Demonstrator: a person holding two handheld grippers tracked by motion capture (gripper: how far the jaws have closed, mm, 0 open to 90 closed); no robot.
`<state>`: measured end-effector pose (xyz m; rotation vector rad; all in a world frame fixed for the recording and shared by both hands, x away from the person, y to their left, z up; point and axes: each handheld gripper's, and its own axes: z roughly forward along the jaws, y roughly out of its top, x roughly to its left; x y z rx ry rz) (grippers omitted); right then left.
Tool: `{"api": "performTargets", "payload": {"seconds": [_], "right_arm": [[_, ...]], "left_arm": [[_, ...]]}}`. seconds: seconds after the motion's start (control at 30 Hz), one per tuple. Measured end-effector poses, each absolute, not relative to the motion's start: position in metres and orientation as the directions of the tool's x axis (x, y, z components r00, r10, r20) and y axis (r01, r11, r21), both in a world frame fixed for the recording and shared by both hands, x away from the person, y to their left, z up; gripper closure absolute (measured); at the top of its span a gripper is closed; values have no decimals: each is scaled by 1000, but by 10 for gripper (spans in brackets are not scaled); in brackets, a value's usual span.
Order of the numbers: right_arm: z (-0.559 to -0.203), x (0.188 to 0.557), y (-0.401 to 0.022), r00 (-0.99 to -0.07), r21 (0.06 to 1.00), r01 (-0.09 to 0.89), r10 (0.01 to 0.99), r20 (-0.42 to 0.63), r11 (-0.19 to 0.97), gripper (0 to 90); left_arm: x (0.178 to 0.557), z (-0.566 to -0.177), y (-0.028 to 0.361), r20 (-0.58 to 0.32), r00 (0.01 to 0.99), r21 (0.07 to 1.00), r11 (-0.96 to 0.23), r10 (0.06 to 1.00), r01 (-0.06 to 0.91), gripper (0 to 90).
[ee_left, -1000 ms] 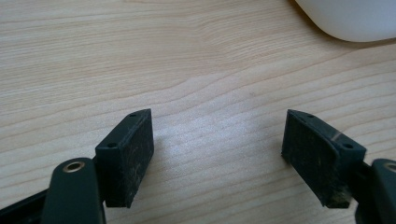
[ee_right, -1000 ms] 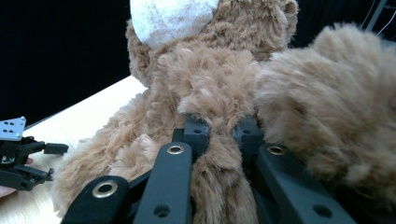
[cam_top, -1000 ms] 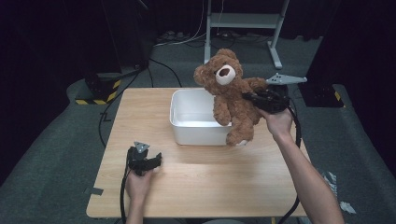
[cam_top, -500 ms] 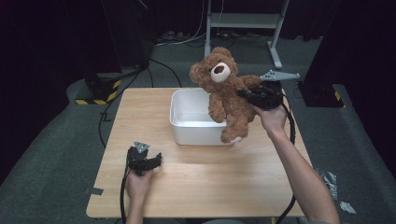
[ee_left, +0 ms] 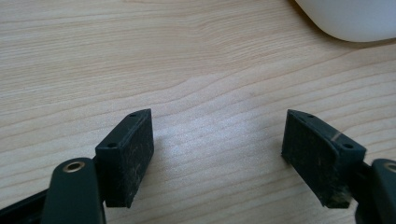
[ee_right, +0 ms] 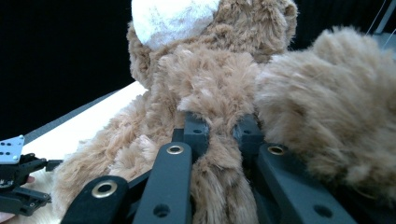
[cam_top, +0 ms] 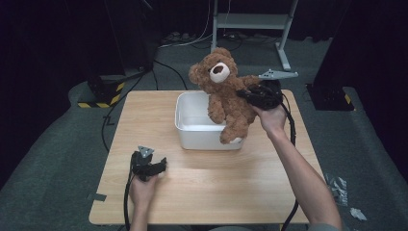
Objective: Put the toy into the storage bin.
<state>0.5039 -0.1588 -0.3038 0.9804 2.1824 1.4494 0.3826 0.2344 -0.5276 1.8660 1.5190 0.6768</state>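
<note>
A brown teddy bear [cam_top: 224, 98] with a white muzzle hangs in the air over the white bin [cam_top: 190, 126], one foot dangling by the bin's front right corner. My right gripper [cam_top: 246, 93] is shut on the teddy bear, its jaws pinching the fur of one arm [ee_right: 219, 140]. My left gripper [cam_top: 162, 165] rests low on the wooden table [cam_top: 207, 187] near the front left, its jaws open wide with bare wood between them [ee_left: 219, 144]. The bin's rounded corner [ee_left: 345, 18] lies beyond the left gripper.
The bin stands in the middle of the table toward the back. Black cables trail from both grippers off the table's front edge. A grey metal stand [cam_top: 250, 24] and a yellow-black striped base [cam_top: 98, 94] sit on the dark floor behind.
My right gripper has carried the teddy bear a little to the left, further over the bin. The left gripper has stayed where it was.
</note>
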Motion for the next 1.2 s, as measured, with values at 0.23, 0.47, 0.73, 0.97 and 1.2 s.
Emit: {"api": "performTargets", "payload": {"seconds": [0.23,0.47,0.73,0.97,1.2], "right_arm": [[-306,510,-150,-700,900,363,708,94,239,799],[-310,515,-142,-696,896,375,711,103,237,799],[-315,521,-129,-692,892,385,713,109,237,797],[-318,525,-120,-689,886,399,715,119,237,795],[-321,529,-114,-687,884,402,717,119,238,795]], "left_arm": [[383,-528,235,1,206,744,-139,978,654,249],[383,-528,234,0,203,743,-136,979,655,249],[383,-528,234,1,202,743,-136,979,656,249],[383,-528,234,2,202,743,-137,979,655,249],[383,-528,234,1,202,743,-136,979,656,249]]}}
